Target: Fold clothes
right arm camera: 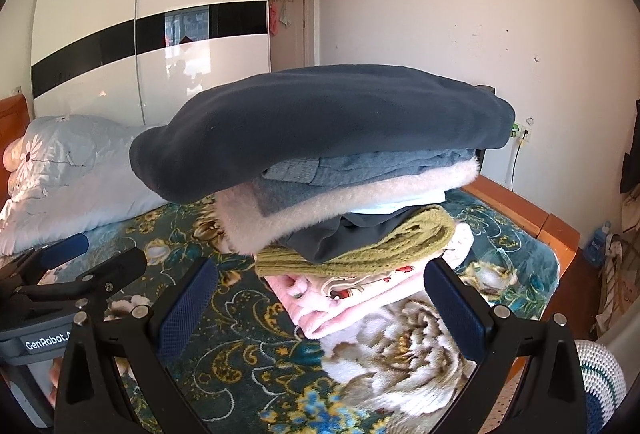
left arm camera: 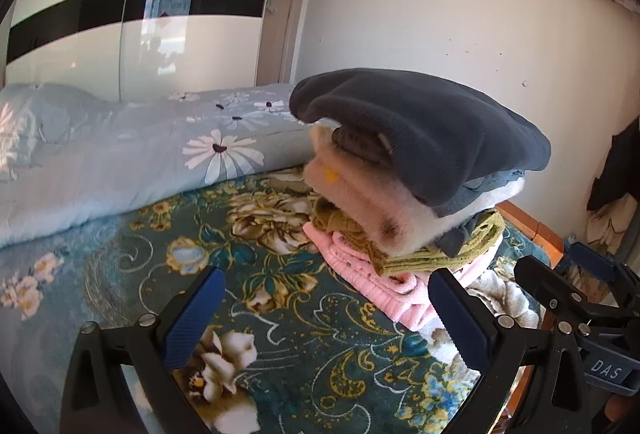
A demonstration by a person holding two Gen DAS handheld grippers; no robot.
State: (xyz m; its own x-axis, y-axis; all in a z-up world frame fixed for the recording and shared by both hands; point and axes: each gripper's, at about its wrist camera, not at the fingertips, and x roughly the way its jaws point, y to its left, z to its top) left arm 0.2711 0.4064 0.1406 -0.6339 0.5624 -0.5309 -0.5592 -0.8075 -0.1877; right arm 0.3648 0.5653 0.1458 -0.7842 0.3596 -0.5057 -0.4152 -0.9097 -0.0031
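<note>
Left claw (left arm camera: 326, 308) is held open and empty over the floral bedspread (left arm camera: 248, 298). Folded stack (right arm camera: 340, 193) is seen on the bed, dark blue fleece (right arm camera: 320, 121) on top, overhanging leftward above the pink garment (right arm camera: 320, 314) at the base; toppling is judged likely if nudged. Right claw (right arm camera: 320, 302) is open, empty, near the base. No containers are seen.

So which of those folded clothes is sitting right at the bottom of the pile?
The pink garment lies lowest, directly on the floral blanket. The olive-green knit lies on it, and the dark blue fleece caps the stack.
</note>
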